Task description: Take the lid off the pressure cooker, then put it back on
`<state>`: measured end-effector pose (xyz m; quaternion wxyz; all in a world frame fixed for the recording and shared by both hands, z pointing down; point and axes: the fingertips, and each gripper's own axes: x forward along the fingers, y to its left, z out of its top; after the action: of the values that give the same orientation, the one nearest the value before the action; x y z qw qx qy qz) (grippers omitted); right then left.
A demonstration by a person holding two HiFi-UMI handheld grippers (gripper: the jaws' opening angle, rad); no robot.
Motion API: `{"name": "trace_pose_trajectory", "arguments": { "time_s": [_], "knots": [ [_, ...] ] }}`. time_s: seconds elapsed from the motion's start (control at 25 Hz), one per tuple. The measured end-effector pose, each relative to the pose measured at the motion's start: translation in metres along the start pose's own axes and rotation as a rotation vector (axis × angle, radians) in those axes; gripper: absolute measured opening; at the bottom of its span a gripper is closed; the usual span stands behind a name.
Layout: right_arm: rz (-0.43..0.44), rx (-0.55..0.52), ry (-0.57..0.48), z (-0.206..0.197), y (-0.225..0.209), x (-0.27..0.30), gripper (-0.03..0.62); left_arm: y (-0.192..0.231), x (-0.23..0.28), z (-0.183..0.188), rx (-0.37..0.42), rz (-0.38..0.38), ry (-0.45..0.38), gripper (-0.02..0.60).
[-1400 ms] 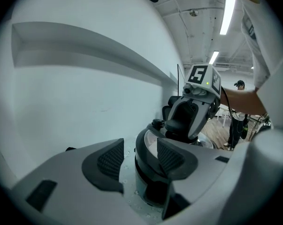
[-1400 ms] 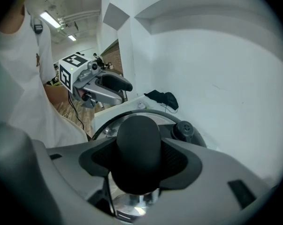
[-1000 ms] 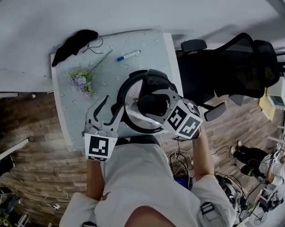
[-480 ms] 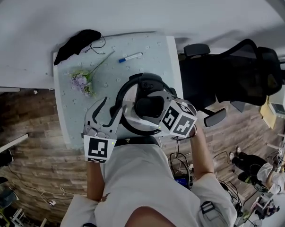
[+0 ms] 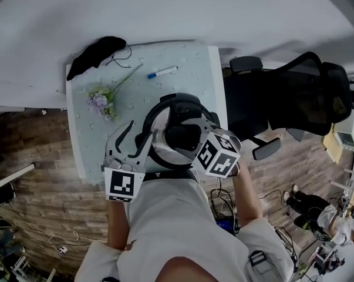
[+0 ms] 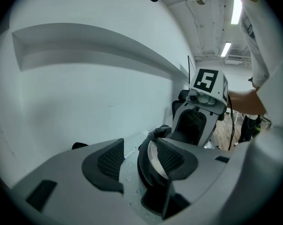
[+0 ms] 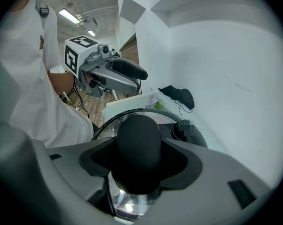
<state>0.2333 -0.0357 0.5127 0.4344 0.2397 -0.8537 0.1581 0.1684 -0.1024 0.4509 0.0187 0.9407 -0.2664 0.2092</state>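
Observation:
The pressure cooker (image 5: 151, 117), black-rimmed with a shiny steel lid (image 5: 161, 141), stands near the front edge of the pale blue table (image 5: 86, 145). My right gripper (image 5: 185, 135) reaches down from the right and is shut on the lid's black knob (image 7: 136, 142), with the pads pressing on both sides of it (image 7: 137, 159). My left gripper (image 5: 138, 138) sits at the cooker's left side, open. In the left gripper view the cooker's rim (image 6: 145, 170) lies between its spread jaws (image 6: 137, 161), and bare table shows beside the left pad (image 6: 104, 161).
A sprig of artificial flowers (image 5: 100, 101), a blue marker pen (image 5: 160, 71) and a black cloth with a cord (image 5: 94, 53) lie on the far part of the table. A black office chair (image 5: 288, 93) stands right of the table. White wall is behind it.
My right gripper has turned a little on the knob, and its marker cube has swung slightly toward the person. The left gripper and the cooker stay where they were.

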Motion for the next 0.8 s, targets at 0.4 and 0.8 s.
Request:
{"name": "trace_pose_trajectory", "arguments": {
  "time_s": [0.4,0.8],
  "knots": [
    [0.007,-0.014,-0.015,0.0003,0.0016,0.0024,0.279,-0.0054,0.0065,-0.0004,0.015,-0.027,0.002,0.216],
    [0.062,-0.094,-0.018,0.0011,0.0042,0.0010,0.279,-0.0061,0.0018,-0.0002,0.026,-0.024,0.006,0.216]
  ]
}}
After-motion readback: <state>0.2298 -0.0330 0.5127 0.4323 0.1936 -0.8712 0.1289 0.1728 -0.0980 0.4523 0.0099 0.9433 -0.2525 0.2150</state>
